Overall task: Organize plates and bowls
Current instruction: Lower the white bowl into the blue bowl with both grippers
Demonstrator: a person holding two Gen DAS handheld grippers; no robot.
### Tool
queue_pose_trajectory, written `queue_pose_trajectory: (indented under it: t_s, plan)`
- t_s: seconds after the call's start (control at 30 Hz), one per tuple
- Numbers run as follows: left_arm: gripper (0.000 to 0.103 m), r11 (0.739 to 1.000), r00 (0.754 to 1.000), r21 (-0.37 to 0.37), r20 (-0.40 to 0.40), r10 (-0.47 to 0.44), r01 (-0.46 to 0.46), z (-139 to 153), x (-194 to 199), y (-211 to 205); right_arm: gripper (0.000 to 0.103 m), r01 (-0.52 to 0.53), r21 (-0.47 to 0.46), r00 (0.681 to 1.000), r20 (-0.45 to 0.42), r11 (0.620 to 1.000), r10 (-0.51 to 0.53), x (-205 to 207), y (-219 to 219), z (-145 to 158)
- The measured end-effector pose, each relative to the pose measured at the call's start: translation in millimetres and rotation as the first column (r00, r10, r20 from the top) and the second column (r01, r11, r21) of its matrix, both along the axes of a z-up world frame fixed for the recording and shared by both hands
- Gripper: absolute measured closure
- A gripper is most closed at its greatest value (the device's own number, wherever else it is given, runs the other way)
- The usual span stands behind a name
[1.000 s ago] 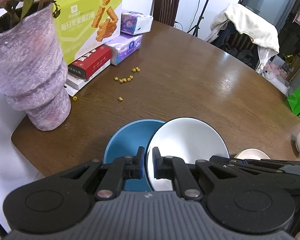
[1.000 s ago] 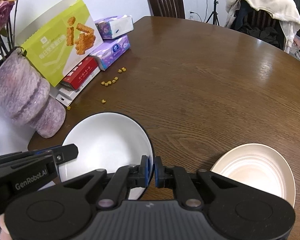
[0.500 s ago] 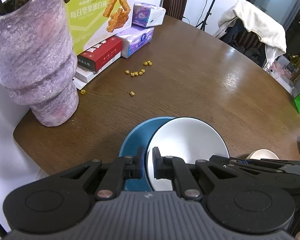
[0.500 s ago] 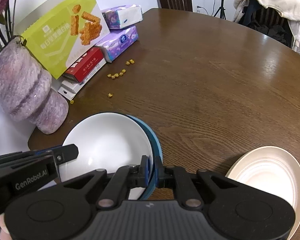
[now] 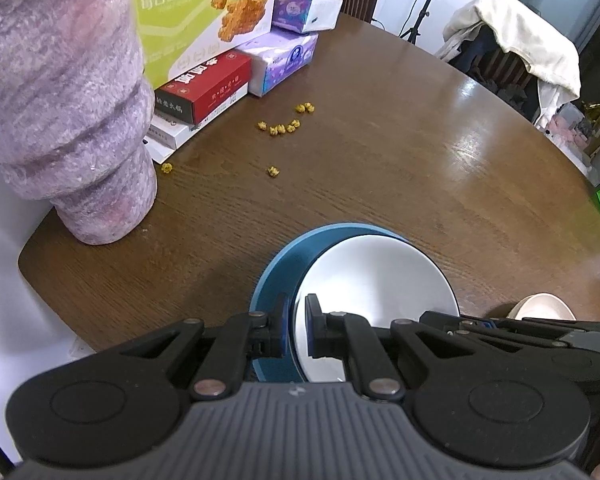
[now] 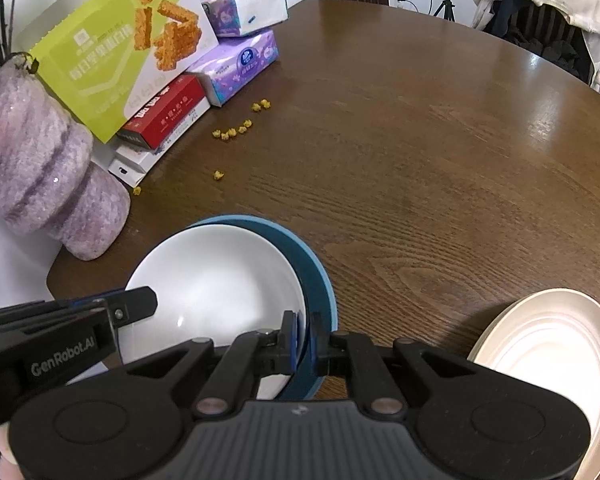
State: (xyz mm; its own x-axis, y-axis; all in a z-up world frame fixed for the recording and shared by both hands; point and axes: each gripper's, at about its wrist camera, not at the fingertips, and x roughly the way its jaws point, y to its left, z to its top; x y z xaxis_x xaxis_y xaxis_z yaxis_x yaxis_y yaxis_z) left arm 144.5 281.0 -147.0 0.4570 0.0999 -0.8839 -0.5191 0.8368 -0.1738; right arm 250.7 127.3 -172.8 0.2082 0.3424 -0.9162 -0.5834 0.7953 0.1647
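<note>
left wrist view first: nearest the lens, the left gripper (image 5: pixel 297 326) is clenched on the near-left rim of the white bowl (image 5: pixel 374 292), one finger inside the rim and one outside. in the right wrist view the right gripper (image 6: pixel 309 338) is clamped on the opposite rim of the same white bowl (image 6: pixel 216 292), so both hands carry it between them.

just under the white bowl, and showing as a crescent past its far edge, sits the blue plate (image 5: pixel 286 264). i cannot tell whether the bowl already touches it or hangs just above. the bowl sits off-centre on the plate, with more blue showing on one side than the other.

to do this step well, i judge the bowl should come down level, both hands sinking together, and be nudged toward the middle of the blue plate before either grip lets go. the fingers outside the rim are close to the plate's lip, so they could catch it or tip it. opening both grippers together, only once the bowl's weight rests, should avoid a clatter.

beside the blue plate, toward the right hand, a cream plate (image 6: pixel 552 364) lies apart on the table (image 6: pixel 440 160). farther off from the blue plate stand a purple vase (image 5: pixel 60 112), scattered yellow crumbs (image 5: pixel 280 128), then stacked boxes and tissue packs (image 6: pixel 240 66).
</note>
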Motion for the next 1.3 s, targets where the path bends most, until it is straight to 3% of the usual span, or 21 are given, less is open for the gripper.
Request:
queue_pose_trajectory:
  t_s: [0.97, 1.3]
  plan:
    - [0.094, 0.999, 0.996, -0.022, -0.075, -0.040, 0.039, -27, 15, 12, 0.096, -0.035, -0.077, 0.999, -0.006, 0.996, 0.035, 3, 18, -27]
    - [0.093, 0.998, 0.996, -0.051, -0.078, -0.036, 0.032, -26, 14, 16, 0.087, -0.038, -0.069, 0.999, -0.042, 0.997, 0.035, 3, 18, -24]
